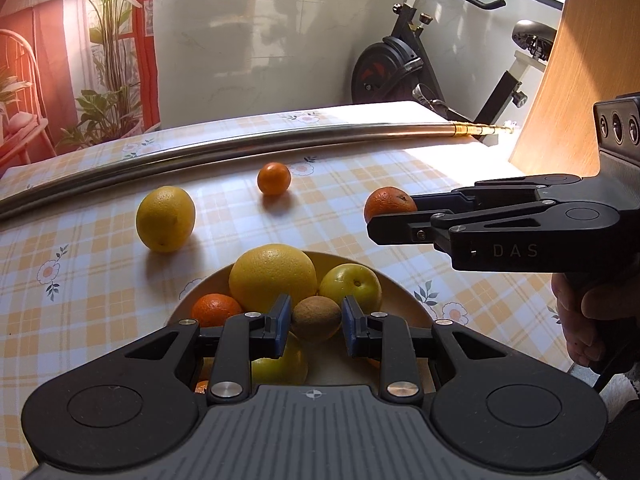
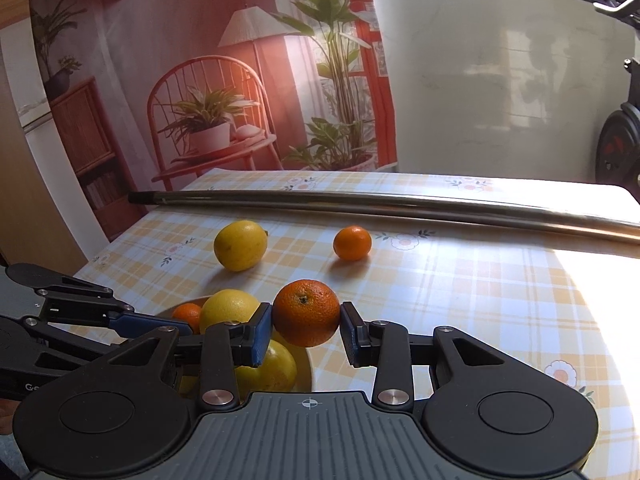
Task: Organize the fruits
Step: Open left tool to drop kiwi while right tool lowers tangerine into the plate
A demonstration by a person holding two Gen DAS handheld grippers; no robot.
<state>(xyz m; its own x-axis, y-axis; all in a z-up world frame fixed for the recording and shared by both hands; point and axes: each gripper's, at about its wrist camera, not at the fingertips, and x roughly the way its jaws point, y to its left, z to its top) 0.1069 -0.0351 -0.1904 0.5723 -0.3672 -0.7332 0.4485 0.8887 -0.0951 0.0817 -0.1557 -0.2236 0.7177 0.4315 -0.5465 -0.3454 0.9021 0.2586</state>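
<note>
A beige bowl (image 1: 404, 300) (image 2: 310, 368) holds a large yellow citrus (image 1: 272, 276), a yellow-green fruit (image 1: 352, 286), a mandarin (image 1: 216, 310) and another yellow fruit (image 1: 280, 364). Over the bowl, my left gripper (image 1: 316, 324) is shut on a brown kiwi (image 1: 316, 318), which fills the gap between the blue pads. My right gripper (image 2: 306, 320) (image 1: 394, 216) is shut on an orange (image 2: 306, 312) (image 1: 388, 204), held above the table just right of the bowl. A lemon (image 1: 166, 218) (image 2: 240, 245) and a small mandarin (image 1: 274, 178) (image 2: 352, 243) lie loose on the checked tablecloth beyond.
A long metal rod (image 1: 240, 148) (image 2: 400, 204) lies across the far side of the table. Behind the table stand an exercise bike (image 1: 400, 68) and a white wall. A wooden panel (image 1: 580, 80) rises at the right. A hand (image 1: 580, 312) grips the right gripper's handle.
</note>
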